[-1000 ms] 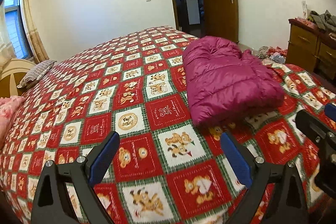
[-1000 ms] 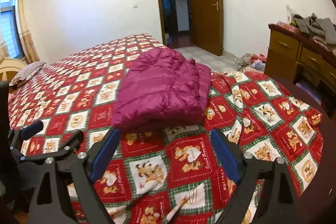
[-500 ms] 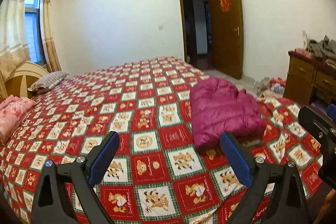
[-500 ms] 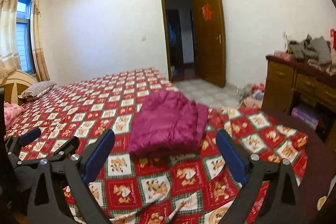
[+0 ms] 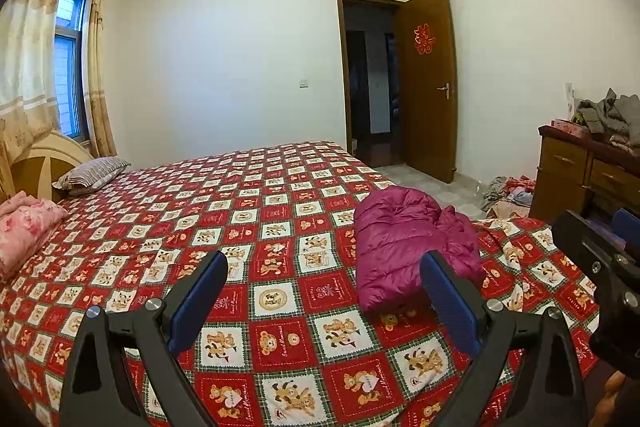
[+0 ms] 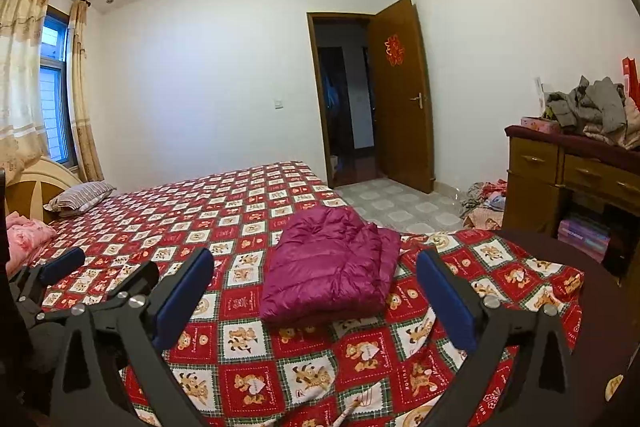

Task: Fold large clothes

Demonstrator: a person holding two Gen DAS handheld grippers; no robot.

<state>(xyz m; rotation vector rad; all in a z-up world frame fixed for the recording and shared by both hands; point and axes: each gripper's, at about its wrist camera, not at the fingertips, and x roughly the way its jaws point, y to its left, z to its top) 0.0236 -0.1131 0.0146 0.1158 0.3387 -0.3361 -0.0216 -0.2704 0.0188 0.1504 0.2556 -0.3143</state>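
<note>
Standing wide apart with nothing between its blue pads, the right gripper (image 6: 310, 291) has just been opening; the left gripper (image 5: 324, 291) gapes likewise, empty. Beyond them, at centre frame, the folded magenta jacket (image 6: 330, 267) lies on the red bear-print bedspread (image 5: 240, 211) near its right edge. A wooden dresser (image 6: 560, 171) piled with clothes stands at far right.

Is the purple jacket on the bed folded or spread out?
Folded. The purple jacket lies as a compact, layered bundle on the bed, its edges stacked, no sleeves spread.
</note>
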